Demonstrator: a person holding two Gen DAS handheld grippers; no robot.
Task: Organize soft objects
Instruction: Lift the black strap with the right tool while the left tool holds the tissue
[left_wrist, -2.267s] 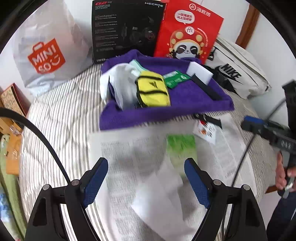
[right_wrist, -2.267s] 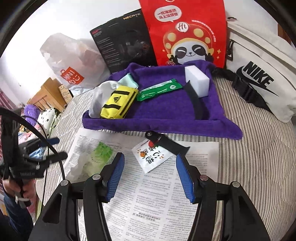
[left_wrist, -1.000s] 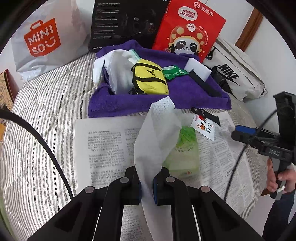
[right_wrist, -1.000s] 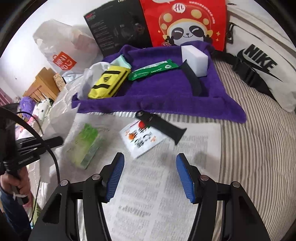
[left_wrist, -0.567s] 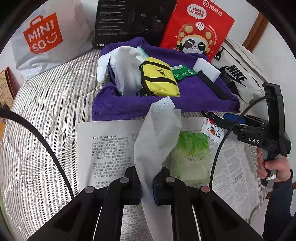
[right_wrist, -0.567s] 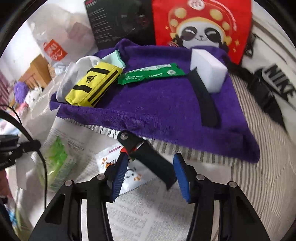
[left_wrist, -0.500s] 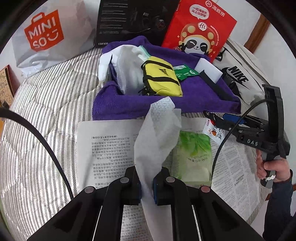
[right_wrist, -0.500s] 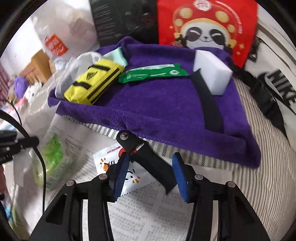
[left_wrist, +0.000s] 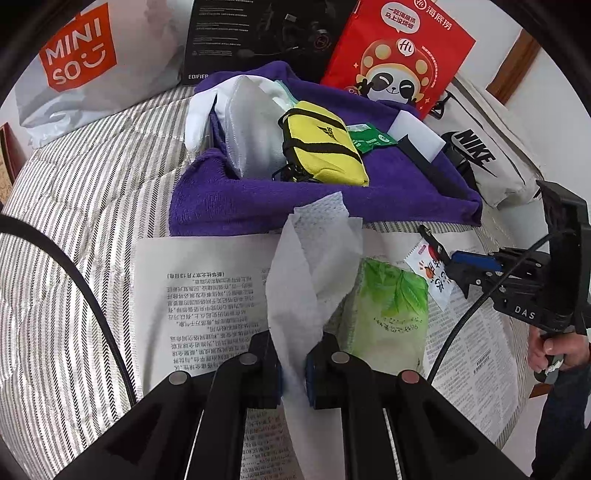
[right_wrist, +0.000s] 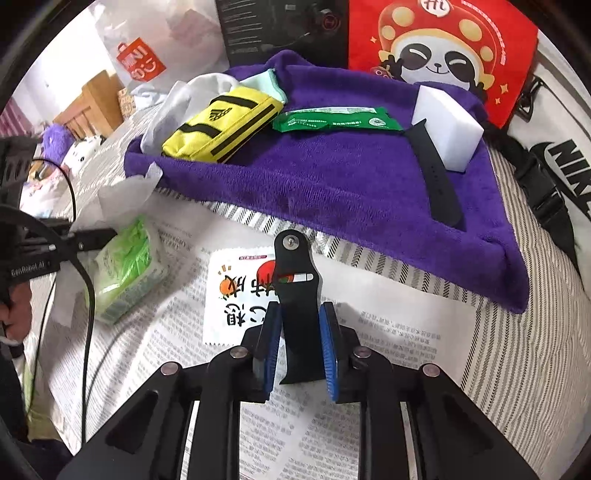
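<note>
Left tongs (left_wrist: 293, 363) clenched on white tissue (left_wrist: 314, 258); right tongs (right_wrist: 298, 345) just closing onto black strap (right_wrist: 297, 295).

- Purple towel (right_wrist: 332, 177), plain, at twelve o'clock.
- Yellow pouch (right_wrist: 221, 125) with black stripes, at eleven.
- Green wipes packet (right_wrist: 332, 120).
- White sponge (right_wrist: 448, 127), at one.
- Black strap (right_wrist: 297, 295).
- Grey-and-white striped bedding (left_wrist: 85, 192).
- Red panda-print bag (left_wrist: 399, 55).

Nike bag (right_wrist: 554, 155) cropped at edge
</note>
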